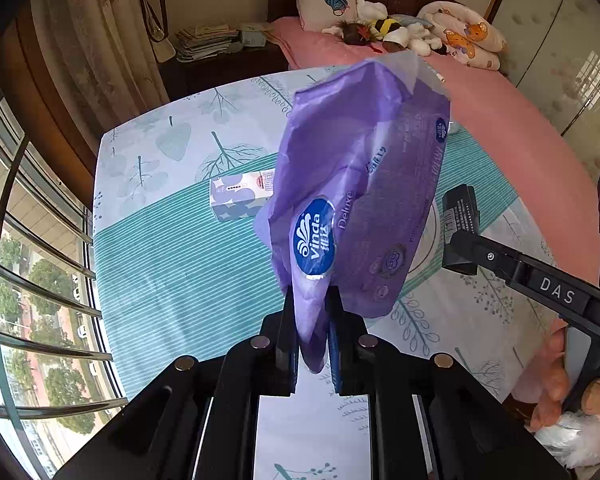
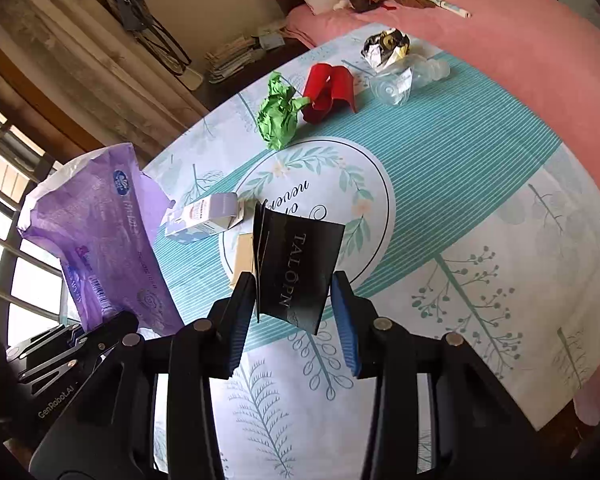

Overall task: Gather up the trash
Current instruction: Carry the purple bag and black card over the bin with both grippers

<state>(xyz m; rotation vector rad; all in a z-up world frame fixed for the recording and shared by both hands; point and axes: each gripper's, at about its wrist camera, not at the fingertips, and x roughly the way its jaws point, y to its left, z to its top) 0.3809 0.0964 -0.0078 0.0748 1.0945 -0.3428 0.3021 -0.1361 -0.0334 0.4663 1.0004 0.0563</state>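
Observation:
In the left wrist view my left gripper (image 1: 310, 304) is shut on the lower end of a purple Vinda tissue wrapper (image 1: 360, 184), which stands up above the table and hides much of it. The right wrist view shows that wrapper (image 2: 100, 236) at the left, beside the table edge. My right gripper (image 2: 294, 300) is shut on a black folded tag (image 2: 300, 272) printed TALOPN, held above the table's round motif. The same tag (image 1: 460, 216) shows at the right of the left view. On the cloth lie a small lilac carton (image 2: 204, 218), green crumpled paper (image 2: 278, 114), a red scrap (image 2: 328, 90), a crushed clear bottle (image 2: 408, 78) and a foil wrapper (image 2: 386, 48).
The table wears a teal-striped leaf-print cloth (image 2: 460, 184). A pink bed (image 2: 520, 40) with pillows and soft toys runs behind and to the right. A railed window (image 1: 40, 280) lies left. A beige box (image 2: 244, 256) sits behind the tag. A hand (image 1: 556, 384) holds the right gripper.

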